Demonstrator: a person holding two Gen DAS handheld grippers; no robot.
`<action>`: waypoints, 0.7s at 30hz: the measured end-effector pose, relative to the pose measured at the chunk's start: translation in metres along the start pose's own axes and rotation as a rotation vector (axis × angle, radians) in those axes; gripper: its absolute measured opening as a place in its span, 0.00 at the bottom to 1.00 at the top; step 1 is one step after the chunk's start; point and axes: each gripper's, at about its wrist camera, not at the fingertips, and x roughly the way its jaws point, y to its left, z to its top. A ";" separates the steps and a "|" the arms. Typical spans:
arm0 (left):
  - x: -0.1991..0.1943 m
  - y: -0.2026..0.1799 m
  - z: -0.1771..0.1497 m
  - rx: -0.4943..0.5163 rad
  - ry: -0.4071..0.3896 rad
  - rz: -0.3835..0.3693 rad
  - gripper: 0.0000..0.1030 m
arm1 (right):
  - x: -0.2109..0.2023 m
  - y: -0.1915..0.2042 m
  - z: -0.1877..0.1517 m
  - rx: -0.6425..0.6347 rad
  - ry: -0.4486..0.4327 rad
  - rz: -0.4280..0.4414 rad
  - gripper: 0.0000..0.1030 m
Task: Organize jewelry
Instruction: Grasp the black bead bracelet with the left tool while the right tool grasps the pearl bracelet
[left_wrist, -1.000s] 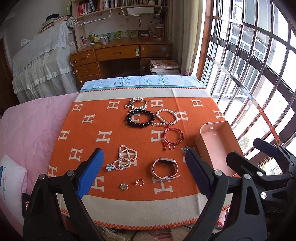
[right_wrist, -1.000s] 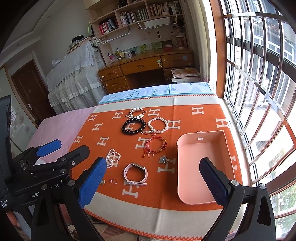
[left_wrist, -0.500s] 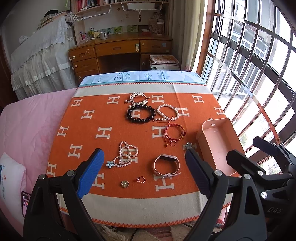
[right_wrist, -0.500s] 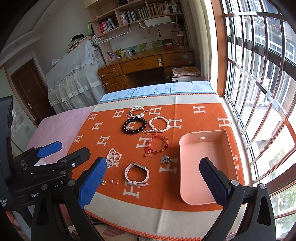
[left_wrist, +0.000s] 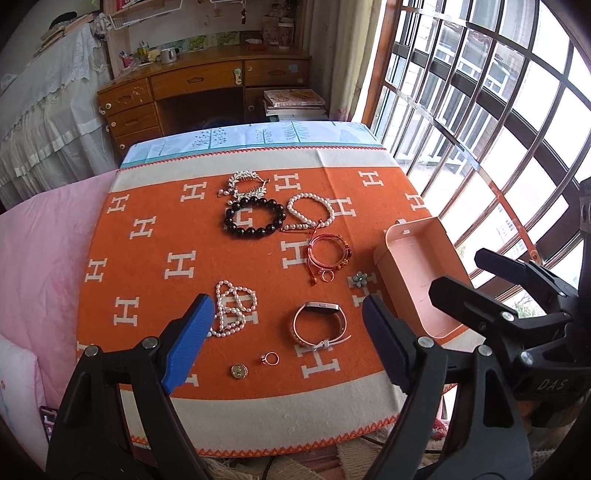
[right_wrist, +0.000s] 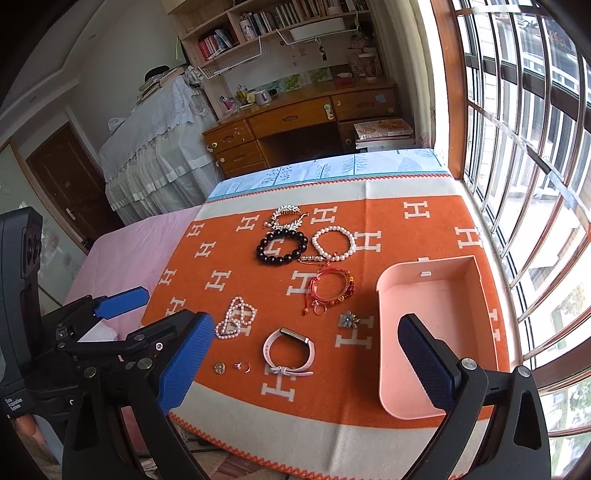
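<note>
Nothing picked up yet: every piece lies on the orange cloth (left_wrist: 155, 206), and the pink tray (right_wrist: 443, 295) at the window side holds nothing. Left gripper (left_wrist: 288, 336) hovers over the near edge, jaws spread wide but closing a little, nothing between them; below it lie the watch (left_wrist: 319, 325), the ring (left_wrist: 271, 357) and the gold button (left_wrist: 238, 370), with the pearl strand (left_wrist: 232, 308) just beside the left finger. Right gripper (right_wrist: 306, 362) hangs with jaws spread and empty, between the watch and the tray. Best to start with the watch: nearest, stiff, and standing up enough to pinch across the band. Should come down straight, close on the band rather than the clasp, lift clear before crossing to the tray, and release low so nothing bounces out. Better to leave the ring and button for later, since flat small pieces risk snagging the cloth. Farther off wait the black beads (left_wrist: 255, 221), white beads (left_wrist: 310, 210), red cords (left_wrist: 328, 251), flower (left_wrist: 360, 278) and comb (left_wrist: 245, 182).
</note>
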 end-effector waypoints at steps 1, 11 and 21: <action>0.000 0.003 0.005 -0.003 -0.008 -0.004 0.79 | 0.003 0.001 0.005 -0.006 0.007 -0.001 0.96; 0.004 0.040 0.087 0.013 -0.091 0.121 0.79 | 0.042 0.000 0.085 -0.073 0.060 -0.039 0.73; 0.145 0.078 0.131 -0.024 0.127 0.106 0.78 | 0.190 -0.044 0.148 -0.004 0.289 -0.063 0.50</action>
